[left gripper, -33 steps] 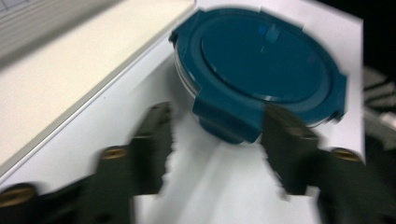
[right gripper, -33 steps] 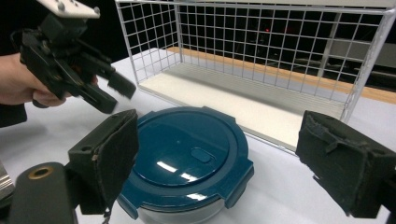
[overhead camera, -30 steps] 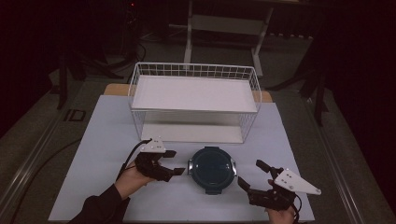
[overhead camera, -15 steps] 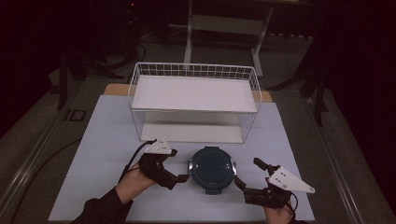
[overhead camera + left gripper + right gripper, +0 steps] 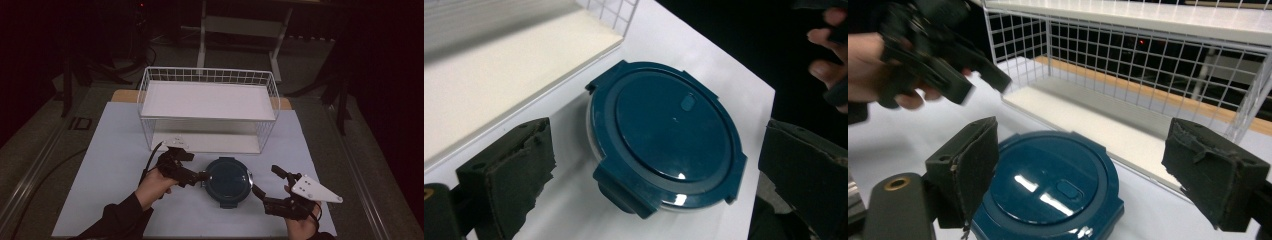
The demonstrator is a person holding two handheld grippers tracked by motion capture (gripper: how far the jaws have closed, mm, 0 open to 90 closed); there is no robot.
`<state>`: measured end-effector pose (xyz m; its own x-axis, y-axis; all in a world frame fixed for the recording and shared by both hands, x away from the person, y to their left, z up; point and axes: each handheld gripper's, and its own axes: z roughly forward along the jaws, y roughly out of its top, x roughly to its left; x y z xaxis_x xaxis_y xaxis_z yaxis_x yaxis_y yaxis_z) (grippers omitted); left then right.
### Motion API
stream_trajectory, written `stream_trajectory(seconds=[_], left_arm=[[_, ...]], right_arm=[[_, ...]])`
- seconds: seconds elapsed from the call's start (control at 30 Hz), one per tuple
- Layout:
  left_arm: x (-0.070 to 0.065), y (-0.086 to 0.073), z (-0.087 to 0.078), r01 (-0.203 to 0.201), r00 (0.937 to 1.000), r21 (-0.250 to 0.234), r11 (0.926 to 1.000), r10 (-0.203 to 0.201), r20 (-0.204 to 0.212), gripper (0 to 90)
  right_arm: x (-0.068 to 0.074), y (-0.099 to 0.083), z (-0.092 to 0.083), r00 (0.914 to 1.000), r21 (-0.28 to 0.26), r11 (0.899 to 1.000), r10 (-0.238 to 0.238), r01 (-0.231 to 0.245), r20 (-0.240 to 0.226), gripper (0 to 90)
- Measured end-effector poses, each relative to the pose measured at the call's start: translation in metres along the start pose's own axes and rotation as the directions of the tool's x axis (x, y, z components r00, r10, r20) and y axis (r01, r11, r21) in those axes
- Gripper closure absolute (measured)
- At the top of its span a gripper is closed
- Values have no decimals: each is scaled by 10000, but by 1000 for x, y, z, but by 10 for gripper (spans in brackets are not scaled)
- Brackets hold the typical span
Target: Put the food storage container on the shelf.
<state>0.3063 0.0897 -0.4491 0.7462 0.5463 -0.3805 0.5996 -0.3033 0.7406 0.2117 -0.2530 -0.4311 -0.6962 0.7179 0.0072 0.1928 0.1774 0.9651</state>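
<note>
A round container with a dark teal clip-on lid [image 5: 229, 180] sits on the white table, just in front of the wire rack. My left gripper [image 5: 199, 176] is open, its tips right at the container's left edge. In the left gripper view the lid [image 5: 666, 137] lies between the wide-apart pads [image 5: 519, 170], and they do not touch it. My right gripper [image 5: 265, 181] is open too, close to the container's right edge. In the right gripper view the lid [image 5: 1053, 187] sits low between the spread pads [image 5: 970, 165], with the left gripper [image 5: 943, 65] beyond it.
A white two-level wire rack [image 5: 207, 100] stands behind the container, its lower shelf [image 5: 1088, 122] close by. The white table mat [image 5: 110, 165] stretches out to the left and right. The table's front edge runs just below both hands.
Both grippers have closed in on the container, the left sliding right and the right sliding left and forward. The container has not moved.
</note>
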Motion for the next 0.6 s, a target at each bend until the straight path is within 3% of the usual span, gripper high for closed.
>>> stream_trajectory(seconds=[0.07, 0.1, 0.13, 0.17, 0.2, 0.23, 0.3, 0.33, 0.4, 0.47, 0.53, 0.6], left_arm=[[0, 0, 0, 0, 10000, 0, 10000, 0, 0, 17], [5, -1, 6, 608, 9981, 207, 9979, -608, -38, 17], [8, -3, 8, 913, 9958, 265, 9955, -911, -90, 17], [13, -5, 13, 1387, 9903, 439, 9894, -1385, -76, 17], [13, -5, 13, 1387, 9903, 439, 9894, -1385, -76, 17], [16, -7, 16, 1656, 9862, 458, 9851, -1654, -90, 17], [23, -11, 22, 2387, 9710, 769, 9680, -2388, -92, 18], [23, -11, 22, 2387, 9710, 769, 9680, -2388, -92, 18], [28, -14, 25, 2922, 9554, 1111, 9499, -2950, 99, 31], [29, -17, 30, 3180, 9469, 1512, 9359, -3216, -7, 39], [32, -19, 32, 3737, 9244, 1705, 9118, -3813, 132, 39], [34, -20, 32, 3984, 9136, 1764, 9001, -4064, 101, 49]], right_arm=[[0, 1, 0, 9999, -7, 10000, -52, 52, 88, 152], [0, 1, 0, 9999, -7, 10000, -52, 52, 88, 157], [-2, 2, -1, 9992, 1, 9998, -223, 223, 337, 160], [-3, 3, 0, 9994, -45, 9996, -263, 264, 210, 151], [-3, 4, 0, 9993, -22, 9996, -282, 283, 239, 130], [-3, 4, 0, 9993, -22, 9996, -282, 283, 239, 130], [-4, 3, 2, 9993, 120, 9994, -325, 323, 195, 130], [-4, 3, 2, 9993, 120, 9994, -325, 323, 195, 130], [-3, 2, 4, 9994, 431, 9990, -161, 148, 296, 114], [-2, 1, 6, 9990, 538, 9985, 52, -77, 454, 105], [0, -1, 7, 9985, 473, 9988, 59, -85, 543, 105], [1, -1, 8, 9978, 507, 9987, 31, -65, 669, 105]])
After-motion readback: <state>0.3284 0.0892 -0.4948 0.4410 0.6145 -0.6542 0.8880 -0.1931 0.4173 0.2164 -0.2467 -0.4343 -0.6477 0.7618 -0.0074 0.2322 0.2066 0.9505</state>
